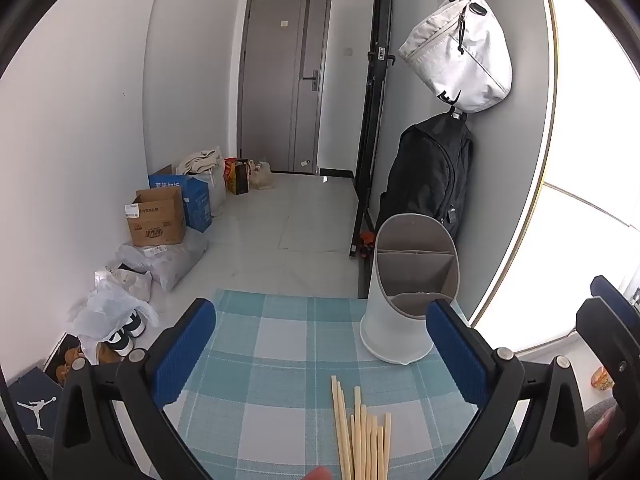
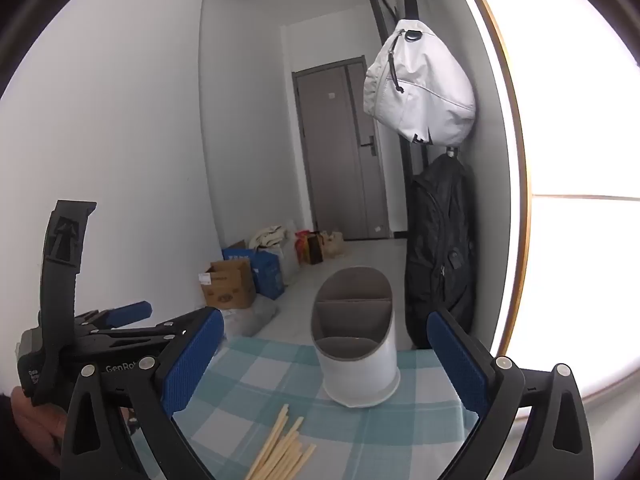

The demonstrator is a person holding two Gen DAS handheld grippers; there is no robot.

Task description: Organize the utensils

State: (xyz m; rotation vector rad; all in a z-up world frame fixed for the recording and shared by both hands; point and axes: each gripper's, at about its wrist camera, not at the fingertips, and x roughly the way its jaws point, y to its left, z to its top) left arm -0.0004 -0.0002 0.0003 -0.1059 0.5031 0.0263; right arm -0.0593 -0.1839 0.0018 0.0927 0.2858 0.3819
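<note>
chopsticks: loose bundle of pale wooden chopsticks [image 1: 362, 436], lying flat on the checked cloth at the near edge of the tabletop [image 1: 280, 344]; tips fanned unevenly and pointing toward the far edge; near ends run out of frame. Count unclear, roughly eight.
holder: white utensil holder [image 1: 404, 300] with grey lining, upright near the far right corner of the tabletop. Slanted rim, dividers split it into compartments, low one facing the near edge. All visible compartments look empty. Apart from the chopsticks, with bare cloth between.
step: start of the job by my read, nothing sorted yet, no pick begun.
left gripper: left gripper [image 1: 320, 352] has jaws wide apart, nothing between them, tilted down over the cloth; chopstick tips sit just below the gap.
right gripper: right gripper [image 2: 326, 364] also has jaws wide apart and empty, aimed more level, holder framed between the pads.
next move: likely drop one gripper onto the bundle, close across the shafts near mid-length, lift, tip upright, feed into one compartment. Thin round sticks on cloth, so expect some to roll or slip out; pads need to get low.
risk: holder looks light, and a sideways nudge on insertion could tip it.
surroundings: floor beyond the far edge has boxes [image 1: 158, 220] and bags; backpack [image 1: 432, 176] hangs on the wall by the holder.
</note>
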